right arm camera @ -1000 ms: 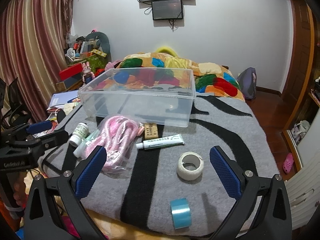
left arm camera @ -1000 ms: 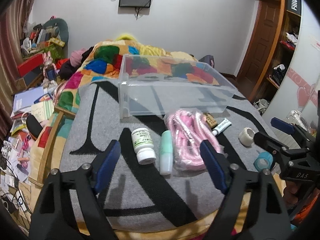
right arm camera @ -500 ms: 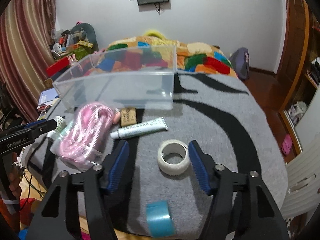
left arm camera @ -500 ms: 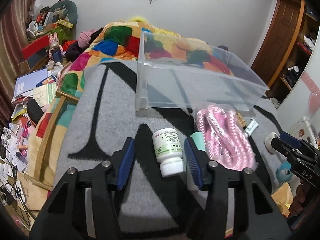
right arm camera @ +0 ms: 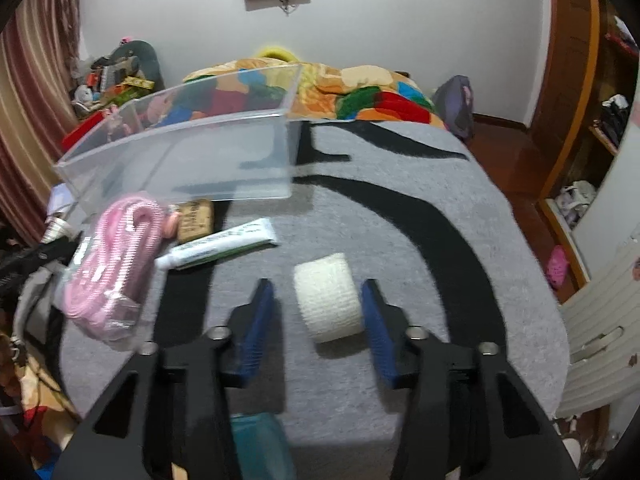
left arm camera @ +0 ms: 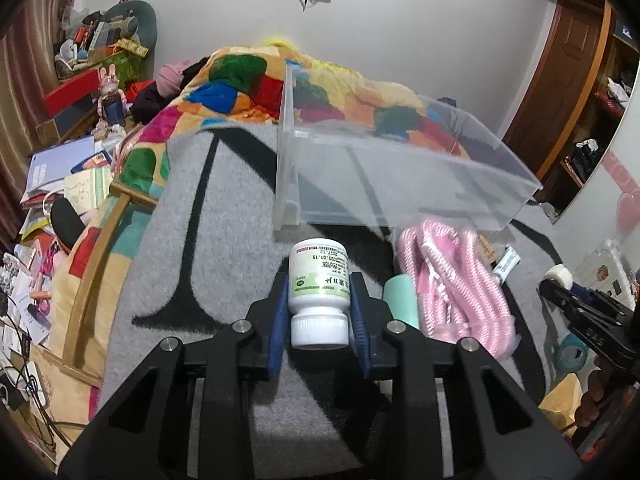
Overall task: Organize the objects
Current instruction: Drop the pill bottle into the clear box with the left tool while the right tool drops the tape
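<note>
Bed: grey blanket point(left arm camera: 224, 208) with bold black stripes, and a patchwork quilt point(left arm camera: 240, 88) bunched up at the far end.
Box: clear plastic box point(left arm camera: 400, 176) sits on the blanket just beyond the row of small items, open at the top.
Rope: pink rope point(left arm camera: 452, 280) coiled in a clear bag, lying right in front of the box and just beside the mint tube.
Left gripper: the left gripper point(left arm camera: 319, 312) has both blue pads pressed against the pill bottle, pinching it at its sides.
Pill bottle: white pill bottle point(left arm camera: 319, 292) with a green label, cap pointing back toward the camera, bottom end toward the box.
Right gripper: the right gripper point(right arm camera: 320, 320) is spread around the white tape roll; the right pad looks to be touching it, and there's a gap on the left side.
Tape roll: white tape roll point(right arm camera: 329, 298) lies on its side on the grey blanket, between the blue pads.
Ointment tube: white and green tube point(right arm camera: 218, 249) lies flat between the rope and the tape roll.
Mint tube: pale green tube point(left arm camera: 401, 300) tucked between the pill bottle and the rope.
Blue tape: teal roll point(left arm camera: 570, 354) near the bed's near edge, partly hidden.
</note>
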The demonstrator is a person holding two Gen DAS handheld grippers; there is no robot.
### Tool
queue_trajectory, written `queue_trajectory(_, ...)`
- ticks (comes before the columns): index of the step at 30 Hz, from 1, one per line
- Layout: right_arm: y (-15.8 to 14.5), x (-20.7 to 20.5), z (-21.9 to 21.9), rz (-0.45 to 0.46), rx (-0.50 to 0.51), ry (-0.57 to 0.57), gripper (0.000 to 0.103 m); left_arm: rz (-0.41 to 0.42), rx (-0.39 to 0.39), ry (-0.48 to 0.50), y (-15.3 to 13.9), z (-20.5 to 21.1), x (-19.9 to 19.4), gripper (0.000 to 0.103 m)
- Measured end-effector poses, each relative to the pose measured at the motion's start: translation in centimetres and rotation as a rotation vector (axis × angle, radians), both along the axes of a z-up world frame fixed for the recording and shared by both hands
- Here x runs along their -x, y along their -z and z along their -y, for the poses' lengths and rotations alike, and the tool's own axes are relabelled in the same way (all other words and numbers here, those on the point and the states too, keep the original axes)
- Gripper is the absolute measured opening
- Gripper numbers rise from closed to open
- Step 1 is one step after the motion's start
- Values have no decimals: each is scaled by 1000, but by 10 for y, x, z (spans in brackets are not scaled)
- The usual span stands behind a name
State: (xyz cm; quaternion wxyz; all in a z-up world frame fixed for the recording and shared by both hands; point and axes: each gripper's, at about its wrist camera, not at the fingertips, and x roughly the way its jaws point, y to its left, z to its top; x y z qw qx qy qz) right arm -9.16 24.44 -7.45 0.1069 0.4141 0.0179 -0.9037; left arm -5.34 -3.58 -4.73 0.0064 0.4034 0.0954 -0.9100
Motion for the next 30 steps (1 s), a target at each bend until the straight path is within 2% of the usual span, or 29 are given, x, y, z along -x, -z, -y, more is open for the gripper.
queue_trajectory(2,-2,3,-6,11,41,-6,23,-21,6,6,-8,-1,0,29)
queue_trajectory(7,-27,8,-2,-28,100,-49,23,-68,4,32,-31,0,7,29)
queue_trajectory(14,-80,34,28,-160,117,-127,23,-111,6,64,-59,2,30,29)
queue_trajectory(18,-99,59,56,-188,105,-173,23,-104,1,81,-69,5,51,29)
queue_trajectory(23,-97,92,84,-134,72,-212,23,-44,-1,113,-68,7,88,29)
queue_trajectory(30,-65,120,113,-28,-26,-252,23,47,20,131,-47,1,122,29)
